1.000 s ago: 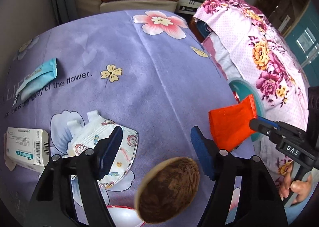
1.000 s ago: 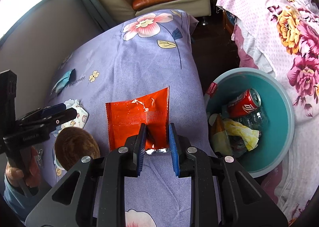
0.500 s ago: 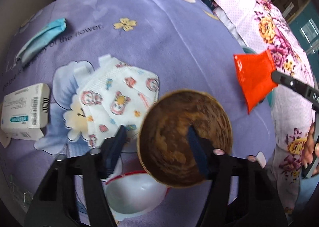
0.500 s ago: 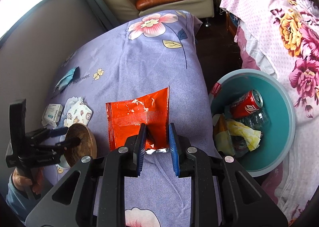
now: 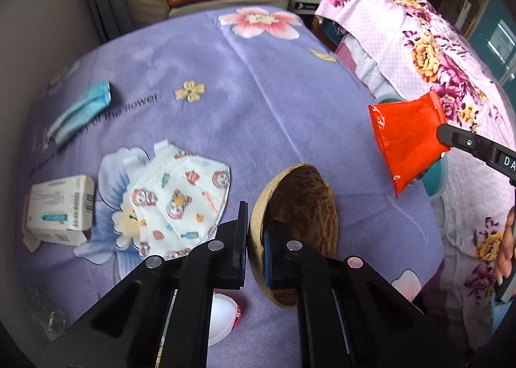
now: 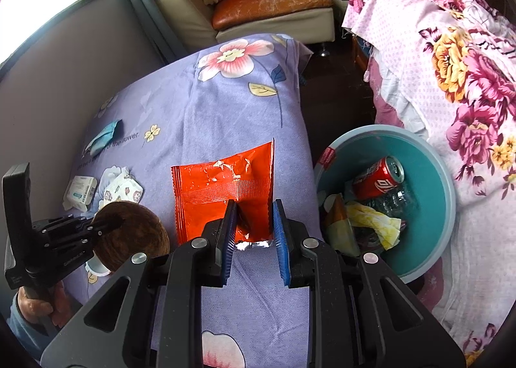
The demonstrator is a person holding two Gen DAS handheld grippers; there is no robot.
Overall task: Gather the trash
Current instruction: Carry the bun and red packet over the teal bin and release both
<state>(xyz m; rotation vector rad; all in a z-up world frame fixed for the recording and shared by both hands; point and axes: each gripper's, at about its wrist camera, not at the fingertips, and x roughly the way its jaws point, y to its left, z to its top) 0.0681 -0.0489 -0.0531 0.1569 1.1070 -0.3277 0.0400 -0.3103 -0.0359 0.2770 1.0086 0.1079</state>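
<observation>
My left gripper point(image 5: 256, 250) is shut on the rim of a brown coconut shell half point(image 5: 303, 206) and holds it above the purple tablecloth point(image 5: 225, 84); the shell also shows in the right wrist view point(image 6: 132, 232). My right gripper point(image 6: 254, 232) is shut on a red foil snack wrapper point(image 6: 225, 187), held above the table edge left of the teal trash bin point(image 6: 445, 203). The wrapper also shows in the left wrist view point(image 5: 406, 142). The bin holds a red soda can point(image 6: 377, 177), a clear bottle and yellow paper.
On the cloth lie a patterned face mask point(image 5: 180, 197), a white medicine box point(image 5: 61, 209), a blue packet point(image 5: 84, 109) and a white lid point(image 5: 222, 316). A floral pink bedcover point(image 6: 451, 77) is right of the bin. A sofa point(image 6: 258, 9) stands behind the table.
My left gripper closed on the coconut shell's rim and lifted it, turning it edge-on. My right gripper holds the wrapper in nearly the same place by the bin.
</observation>
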